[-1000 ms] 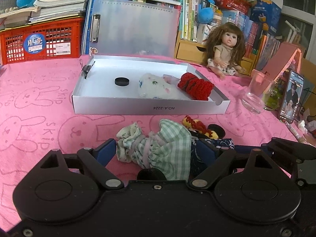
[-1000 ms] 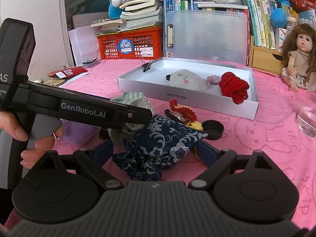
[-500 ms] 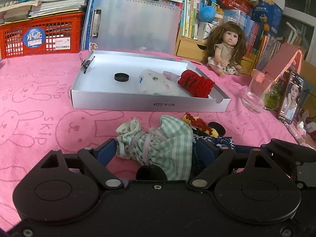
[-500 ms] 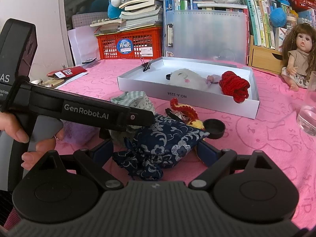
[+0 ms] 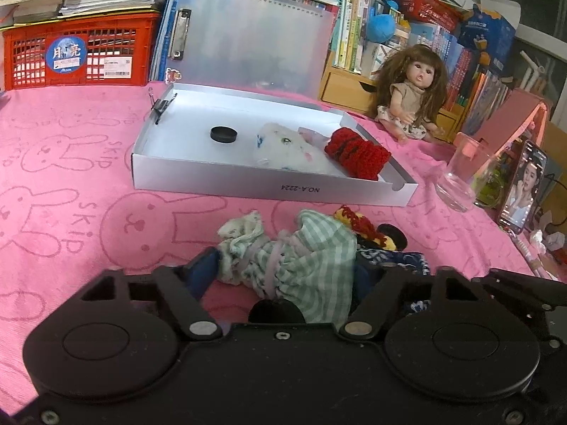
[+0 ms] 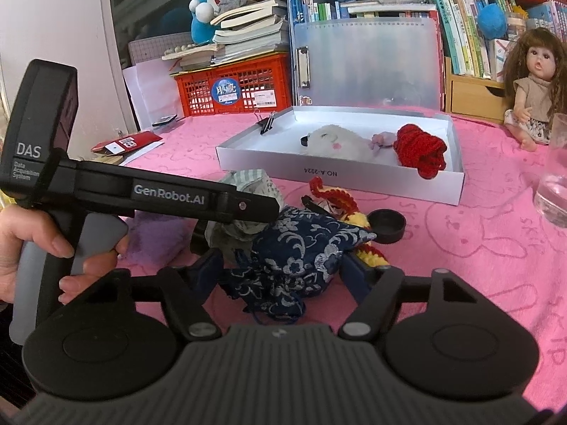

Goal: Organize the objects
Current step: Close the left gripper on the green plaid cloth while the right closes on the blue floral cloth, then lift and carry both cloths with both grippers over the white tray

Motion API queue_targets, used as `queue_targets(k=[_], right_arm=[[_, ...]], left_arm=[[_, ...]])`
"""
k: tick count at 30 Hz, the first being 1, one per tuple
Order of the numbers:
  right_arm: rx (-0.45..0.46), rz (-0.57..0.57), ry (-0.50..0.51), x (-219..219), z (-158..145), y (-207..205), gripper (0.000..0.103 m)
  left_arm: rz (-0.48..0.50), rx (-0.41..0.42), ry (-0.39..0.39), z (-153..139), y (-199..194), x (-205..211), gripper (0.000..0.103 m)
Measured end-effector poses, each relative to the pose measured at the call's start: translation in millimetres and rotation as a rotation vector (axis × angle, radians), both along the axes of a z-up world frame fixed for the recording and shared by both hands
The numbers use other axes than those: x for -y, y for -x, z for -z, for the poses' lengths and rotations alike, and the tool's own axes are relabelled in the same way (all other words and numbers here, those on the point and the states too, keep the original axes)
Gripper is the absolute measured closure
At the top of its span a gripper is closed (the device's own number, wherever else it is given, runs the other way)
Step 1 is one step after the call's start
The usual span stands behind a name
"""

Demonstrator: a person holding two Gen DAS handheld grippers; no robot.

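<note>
The left gripper is closing around the green checked cloth bundle, which lies on the pink cloth in front of the white box. Just to its right (touching it), the right gripper is closing around the blue flowered pouch; both fingers of each gripper flank the cloth, though firm pressure cannot be confirmed.

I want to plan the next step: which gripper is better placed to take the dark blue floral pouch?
Right gripper: its closing jaws bracket the blue floral pouch. The left gripper brackets the green checked pouch.
</note>
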State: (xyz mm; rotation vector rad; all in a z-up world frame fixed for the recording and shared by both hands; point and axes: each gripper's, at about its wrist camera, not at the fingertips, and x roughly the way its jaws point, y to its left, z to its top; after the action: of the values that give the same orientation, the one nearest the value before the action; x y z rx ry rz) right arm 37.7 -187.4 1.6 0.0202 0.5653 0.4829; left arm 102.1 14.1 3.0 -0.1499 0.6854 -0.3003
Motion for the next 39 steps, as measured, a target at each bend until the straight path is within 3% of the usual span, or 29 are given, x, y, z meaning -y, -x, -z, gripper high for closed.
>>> queue_targets(k=[4, 7, 39], right_arm=[[0.001, 0.02, -0.013, 3, -4, 2, 0.041], [0.0, 0.04, -0.019, 6, -8, 3, 0.045], [0.125, 0.203, -0.043, 39, -55, -2, 0.054]], left_arm=[[0.003, 0.003, 0.001, -2, 1, -3, 0.056], [0.005, 0.009, 0.008, -4, 3, -4, 0.058], [-0.022, 0.118, 0.042, -53, 5, -7, 0.059]])
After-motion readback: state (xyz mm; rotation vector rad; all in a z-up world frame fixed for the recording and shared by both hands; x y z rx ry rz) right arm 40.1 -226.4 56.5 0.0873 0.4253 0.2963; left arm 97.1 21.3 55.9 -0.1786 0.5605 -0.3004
